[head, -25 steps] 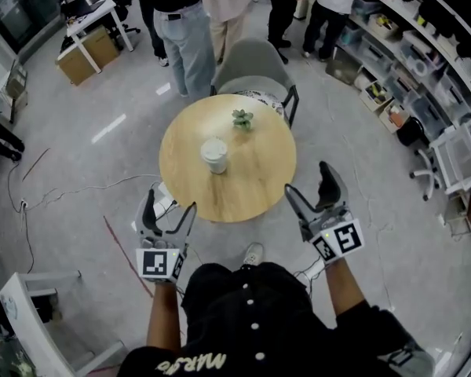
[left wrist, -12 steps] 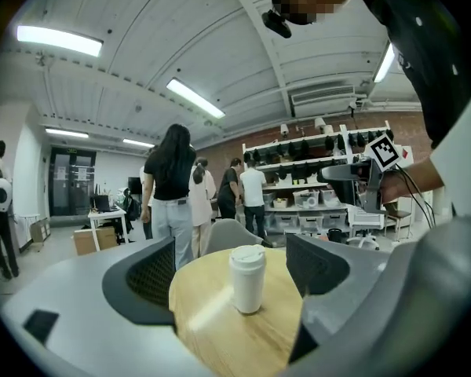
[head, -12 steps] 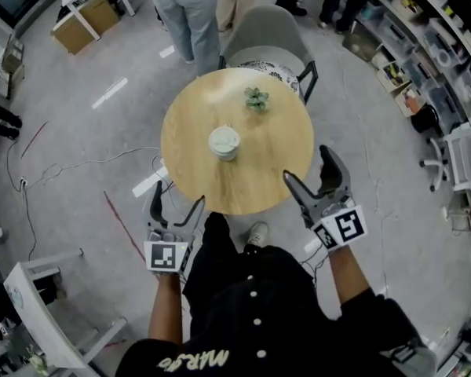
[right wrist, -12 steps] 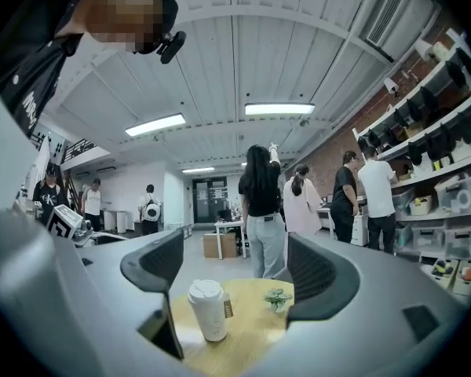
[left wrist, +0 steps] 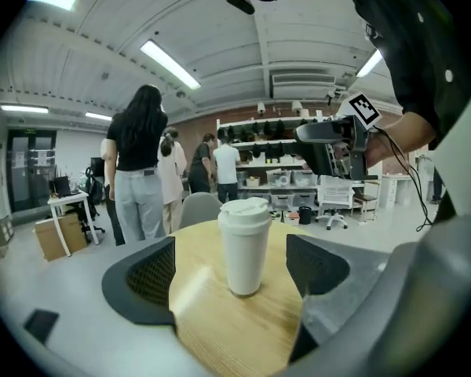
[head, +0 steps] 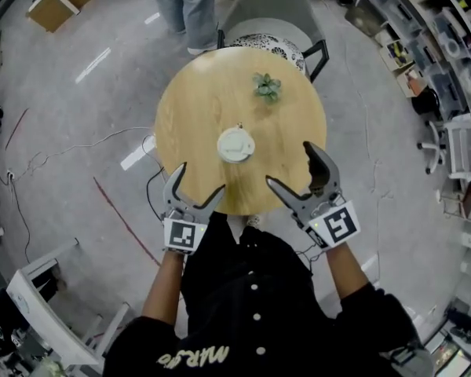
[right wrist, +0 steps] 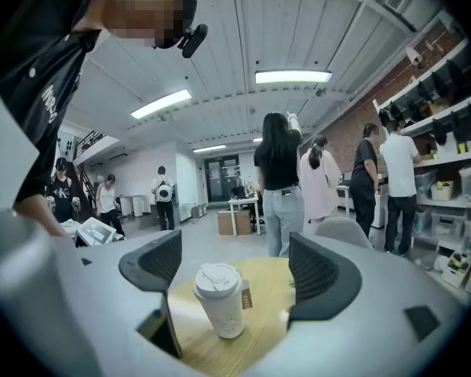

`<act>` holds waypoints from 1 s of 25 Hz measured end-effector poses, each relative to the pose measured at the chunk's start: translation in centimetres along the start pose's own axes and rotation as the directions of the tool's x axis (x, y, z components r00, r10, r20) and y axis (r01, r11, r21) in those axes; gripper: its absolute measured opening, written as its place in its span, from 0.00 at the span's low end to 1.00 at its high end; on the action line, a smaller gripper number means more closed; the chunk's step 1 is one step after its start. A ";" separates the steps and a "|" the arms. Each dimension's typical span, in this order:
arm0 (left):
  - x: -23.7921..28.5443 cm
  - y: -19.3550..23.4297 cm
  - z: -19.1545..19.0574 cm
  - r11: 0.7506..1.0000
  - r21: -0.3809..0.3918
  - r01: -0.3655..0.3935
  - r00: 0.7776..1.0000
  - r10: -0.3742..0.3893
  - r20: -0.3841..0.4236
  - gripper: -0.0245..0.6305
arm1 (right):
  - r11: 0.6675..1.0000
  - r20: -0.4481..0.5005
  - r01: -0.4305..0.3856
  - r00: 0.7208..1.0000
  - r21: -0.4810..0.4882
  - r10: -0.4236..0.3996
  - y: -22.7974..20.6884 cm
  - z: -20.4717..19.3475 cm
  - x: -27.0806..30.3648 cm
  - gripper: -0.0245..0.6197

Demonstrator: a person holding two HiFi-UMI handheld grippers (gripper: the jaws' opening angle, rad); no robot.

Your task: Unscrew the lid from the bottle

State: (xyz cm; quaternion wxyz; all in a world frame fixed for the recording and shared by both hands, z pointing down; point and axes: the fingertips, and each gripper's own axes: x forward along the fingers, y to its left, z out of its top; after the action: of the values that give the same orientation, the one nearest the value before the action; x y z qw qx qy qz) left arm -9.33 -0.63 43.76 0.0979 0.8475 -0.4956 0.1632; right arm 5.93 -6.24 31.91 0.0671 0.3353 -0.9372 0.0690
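A white bottle with a white lid (head: 236, 144) stands upright near the middle of the round wooden table (head: 188, 108). My left gripper (head: 196, 183) is open over the table's near edge, to the bottle's lower left. My right gripper (head: 290, 165) is open at its lower right; its jaws have just been opening a little further, with nothing between them. In the left gripper view the bottle (left wrist: 246, 246) stands ahead of the spread pads (left wrist: 153, 277), untouched. The right gripper view shows the bottle (right wrist: 220, 298) with a small brown tag, beyond its pads (right wrist: 318, 277).
A small green plant (head: 266, 86) sits on the table's far side. A grey chair (head: 271, 6) stands behind the table, with people (head: 180, 6) beyond it. Cables (head: 78, 151) trail on the floor at left. Shelves and a white chair (head: 463, 148) line the right.
Both grippers have moved forward and down from beside my body to the table's near edge, on either side of the bottle. The bottle has not moved.
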 end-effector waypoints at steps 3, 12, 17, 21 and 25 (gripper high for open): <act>2.9 0.5 -2.3 0.998 -0.002 0.059 0.998 -0.059 -0.004 0.68 | 0.999 -0.076 -0.027 0.997 0.020 0.029 0.2 -3.0 2.4 0.70; 11.5 0.6 -7.6 0.966 0.021 0.257 0.966 -0.257 -0.012 0.68 | 0.989 -0.213 -0.141 0.966 0.046 0.147 0.0 -9.8 8.6 0.71; 15.2 -0.3 -10.2 0.917 0.100 0.387 0.922 -0.384 -0.049 0.68 | 0.980 -0.240 -0.191 0.950 0.061 0.200 0.2 -12.4 10.7 0.72; 17.5 -1.7 -11.2 0.859 0.161 0.486 0.874 -0.479 -0.079 0.68 | 0.971 -0.240 -0.230 0.941 0.066 0.239 0.1 -13.5 11.8 0.73; 18.7 -2.8 -11.4 0.822 0.162 0.546 0.837 -0.542 -0.071 0.68 | 0.963 -0.243 -0.262 0.932 0.062 0.269 0.3 -14.2 12.3 0.73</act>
State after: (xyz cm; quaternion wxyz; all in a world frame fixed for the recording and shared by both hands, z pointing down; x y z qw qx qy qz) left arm -0.45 -10.62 61.27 0.0709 0.9569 -0.2158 0.1808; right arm -2.57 -11.17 47.96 0.1693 0.1953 -0.9569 0.1324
